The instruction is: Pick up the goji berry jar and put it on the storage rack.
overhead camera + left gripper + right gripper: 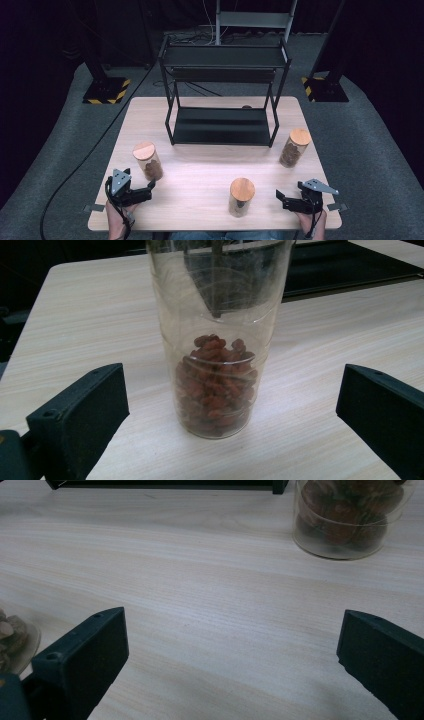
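High view: the left gripper (pixel 150 187) rests at the near left corner of the wooden table (pixel 210 165), jaws spread and holding nothing, with a cork-lidded glass jar of reddish-brown beans (pixel 148 160) just ahead of its tips; the right gripper (pixel 280 196) lies at the near right, equally wide and empty, a second lidded jar (pixel 241 196) just beyond its tips, a third jar (pixel 295 147) farther ahead, and a black two-tier shelf rack (pixel 222 95) beyond all three. Left gripper view: the bean jar (pixel 217 340) stands upright, centred ahead of the parted jaws and touching neither. Right gripper view: bare tabletop (pixel 210 595) lies between the open jaws, with the base of one jar (pixel 350 520) ahead to the right and another jar's foot (pixel 15 640) beside the left jaw.
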Available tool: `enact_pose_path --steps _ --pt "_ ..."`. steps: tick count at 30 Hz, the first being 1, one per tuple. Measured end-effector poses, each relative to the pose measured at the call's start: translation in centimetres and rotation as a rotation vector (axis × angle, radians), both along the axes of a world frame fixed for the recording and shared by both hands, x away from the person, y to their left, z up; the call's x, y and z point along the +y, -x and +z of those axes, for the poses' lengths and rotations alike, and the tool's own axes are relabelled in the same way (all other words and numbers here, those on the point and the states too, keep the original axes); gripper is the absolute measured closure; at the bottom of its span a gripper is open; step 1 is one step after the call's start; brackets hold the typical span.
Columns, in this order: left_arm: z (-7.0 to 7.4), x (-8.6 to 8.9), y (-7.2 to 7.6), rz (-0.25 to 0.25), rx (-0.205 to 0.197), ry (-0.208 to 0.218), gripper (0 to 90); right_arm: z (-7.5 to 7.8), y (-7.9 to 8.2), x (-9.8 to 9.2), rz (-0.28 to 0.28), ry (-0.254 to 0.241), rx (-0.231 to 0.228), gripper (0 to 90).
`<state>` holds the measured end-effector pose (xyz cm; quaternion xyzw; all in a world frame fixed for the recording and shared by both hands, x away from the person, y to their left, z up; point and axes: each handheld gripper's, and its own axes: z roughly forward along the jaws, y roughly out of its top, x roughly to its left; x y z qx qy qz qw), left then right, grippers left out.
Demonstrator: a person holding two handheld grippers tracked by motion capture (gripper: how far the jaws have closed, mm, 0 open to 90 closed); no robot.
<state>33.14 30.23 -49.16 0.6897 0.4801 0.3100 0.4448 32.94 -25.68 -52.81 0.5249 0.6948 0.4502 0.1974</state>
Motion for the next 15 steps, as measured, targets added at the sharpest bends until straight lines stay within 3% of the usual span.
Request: enact_pose_path --steps 7,15 --pt "-0.2 -0.4 -0.6 0.004 -0.003 0.010 0.0 -0.1 -0.4 -0.2 0.014 -0.019 0.029 0.0" --pt "-0.3 -0.8 -1.2 0.018 -0.001 0.006 0.0 -0.1 -0.6 0.2 -0.016 0.017 0.045 0.0"
